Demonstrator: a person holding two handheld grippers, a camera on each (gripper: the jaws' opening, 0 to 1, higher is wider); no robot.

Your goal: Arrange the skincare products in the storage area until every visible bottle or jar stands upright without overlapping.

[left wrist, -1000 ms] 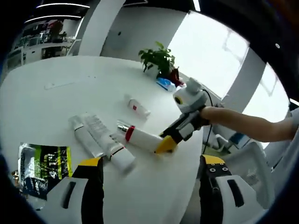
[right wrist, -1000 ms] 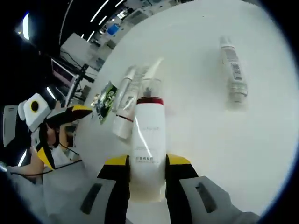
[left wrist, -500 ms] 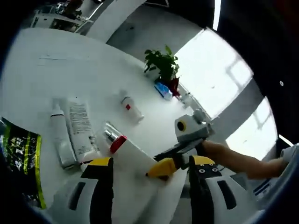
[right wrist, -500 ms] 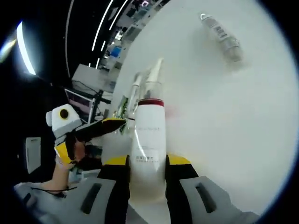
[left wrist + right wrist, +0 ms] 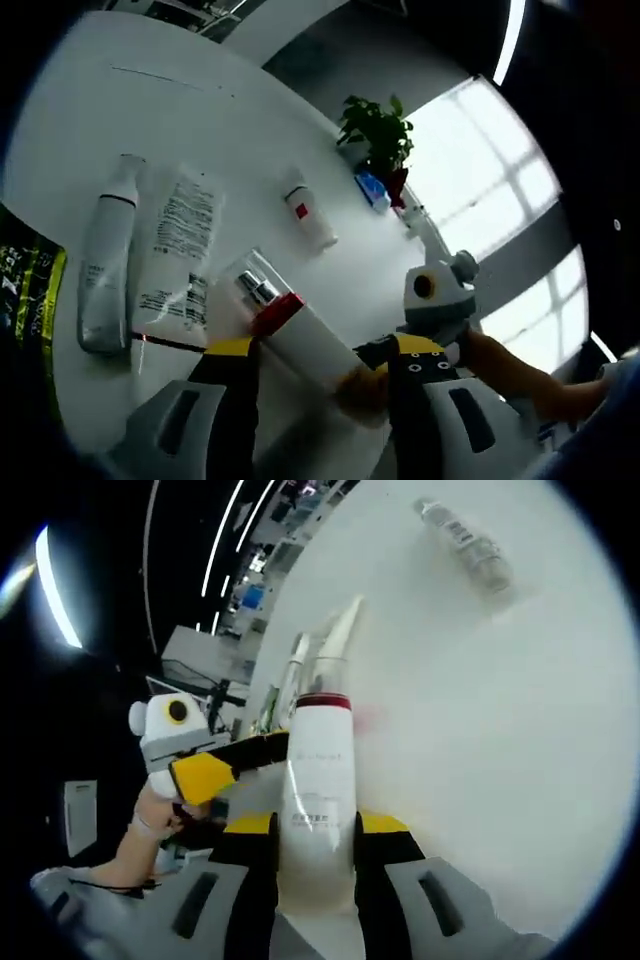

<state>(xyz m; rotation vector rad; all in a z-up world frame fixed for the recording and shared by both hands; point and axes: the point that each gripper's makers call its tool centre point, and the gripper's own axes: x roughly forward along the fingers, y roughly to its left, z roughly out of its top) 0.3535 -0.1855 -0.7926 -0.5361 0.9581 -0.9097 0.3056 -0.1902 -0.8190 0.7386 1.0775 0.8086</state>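
White bottle (image 5: 318, 790) sits clamped in the right tool (image 5: 315, 832).

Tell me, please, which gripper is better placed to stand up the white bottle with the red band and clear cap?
The right gripper: its jaws are shut on the white bottle with the red band and clear cap. The left gripper is open, its jaws either side of the bottle.

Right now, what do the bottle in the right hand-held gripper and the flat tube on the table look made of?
Bottle: likely glossy white plastic with a clear cap; it shows a bright highlight. Flat tube: likely soft plastic with a crimped, flattened end and a slight sheen. Neither is certain.
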